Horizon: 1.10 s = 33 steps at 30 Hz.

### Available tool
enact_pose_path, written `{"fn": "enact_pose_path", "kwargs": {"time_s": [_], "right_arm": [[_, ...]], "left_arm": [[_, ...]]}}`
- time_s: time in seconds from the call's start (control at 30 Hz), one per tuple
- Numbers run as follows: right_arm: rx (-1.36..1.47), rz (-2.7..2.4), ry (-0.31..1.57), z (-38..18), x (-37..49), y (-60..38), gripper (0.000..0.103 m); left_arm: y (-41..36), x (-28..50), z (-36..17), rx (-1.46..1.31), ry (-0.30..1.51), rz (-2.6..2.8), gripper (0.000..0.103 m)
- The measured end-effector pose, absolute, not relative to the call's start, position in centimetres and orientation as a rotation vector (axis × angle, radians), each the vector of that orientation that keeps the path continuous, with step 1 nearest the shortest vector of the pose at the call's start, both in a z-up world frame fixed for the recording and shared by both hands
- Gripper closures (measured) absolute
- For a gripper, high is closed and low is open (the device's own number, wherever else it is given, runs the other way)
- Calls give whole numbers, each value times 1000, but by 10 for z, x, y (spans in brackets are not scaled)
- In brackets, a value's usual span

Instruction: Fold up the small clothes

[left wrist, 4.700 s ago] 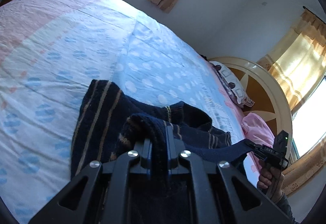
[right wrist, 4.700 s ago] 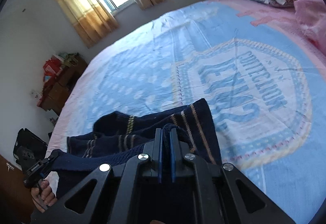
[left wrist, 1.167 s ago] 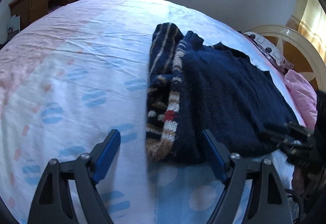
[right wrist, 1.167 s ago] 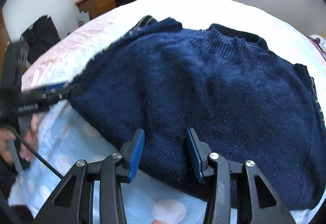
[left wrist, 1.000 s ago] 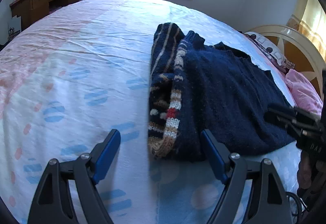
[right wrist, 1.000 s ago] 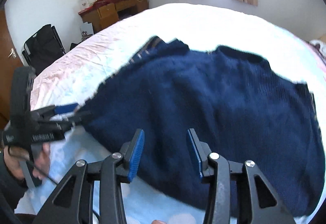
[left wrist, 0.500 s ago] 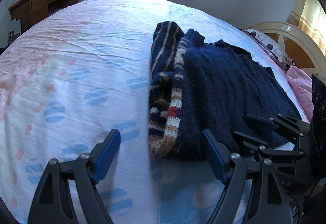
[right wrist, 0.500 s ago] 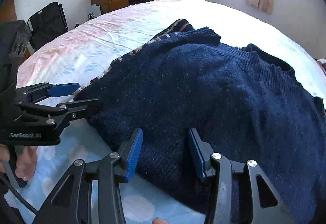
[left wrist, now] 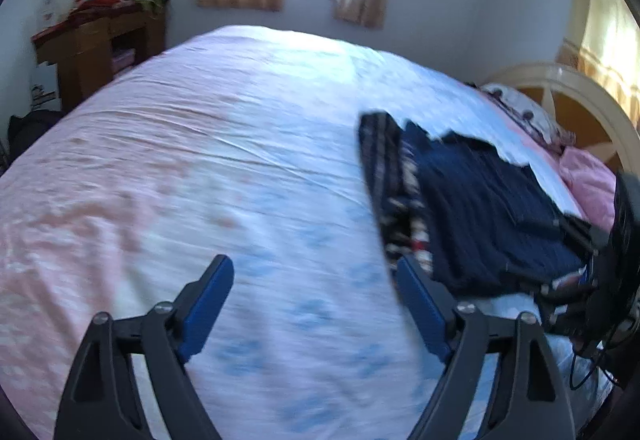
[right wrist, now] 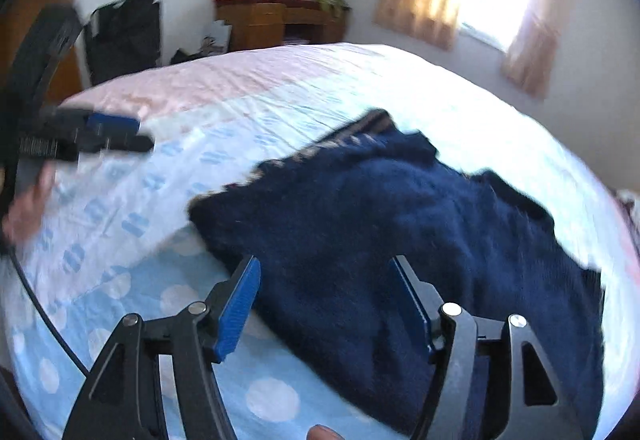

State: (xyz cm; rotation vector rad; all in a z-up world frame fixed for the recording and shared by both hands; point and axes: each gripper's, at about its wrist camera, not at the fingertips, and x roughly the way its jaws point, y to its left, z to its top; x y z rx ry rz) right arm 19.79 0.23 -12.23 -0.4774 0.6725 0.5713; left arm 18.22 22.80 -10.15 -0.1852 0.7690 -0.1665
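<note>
Sweater (right wrist: 400, 240) under opening, empty right claw (right wrist: 324, 276)

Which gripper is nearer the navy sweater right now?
Right. The right gripper hovers open over the navy sweater's near edge; the left gripper is open above bare bedsheet beside it.

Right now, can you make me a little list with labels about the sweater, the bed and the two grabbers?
garment: navy knit sweater, lying on the bed, striped sleeve folded in along one side
surface: bedspread, pink and blue with dots
left gripper: jaws wide, just been opening, nothing between them, over bare bedspread
right gripper: jaws just been opening, above the sweater's near edge, not gripping
</note>
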Motion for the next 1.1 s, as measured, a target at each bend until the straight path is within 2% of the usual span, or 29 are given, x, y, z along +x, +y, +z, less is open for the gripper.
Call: {"fn": "enact_pose_path", "kwargs": {"time_s": [0.4,0.43,0.47,0.57,0.73,0.8,0.87,1.1], "right_arm": [[-729,562,623,-156,192,95,36],[-726,543,643,-159,196,97,43],[-709,544,665,-160,200,97,64],[-683,523,699,-164,204,91,79],[-648,527,704,-165,205,88,78],[-664,505,693,-165,202,89,70],[-672,481,681,-164,201,88,55],[-649,505,703,-163,197,86,54]], "left_arm": [[294,212,-101,-406,763,-268,12],[295,217,-101,-415,767,-289,12],[294,225,-100,-424,770,-305,12],[281,252,-98,-415,784,-356,12],[232,300,-104,-372,847,-483,12],[208,320,-111,-365,891,-559,12],[186,339,-118,-355,933,-603,12],[142,385,-136,-329,1021,-669,12]]}}
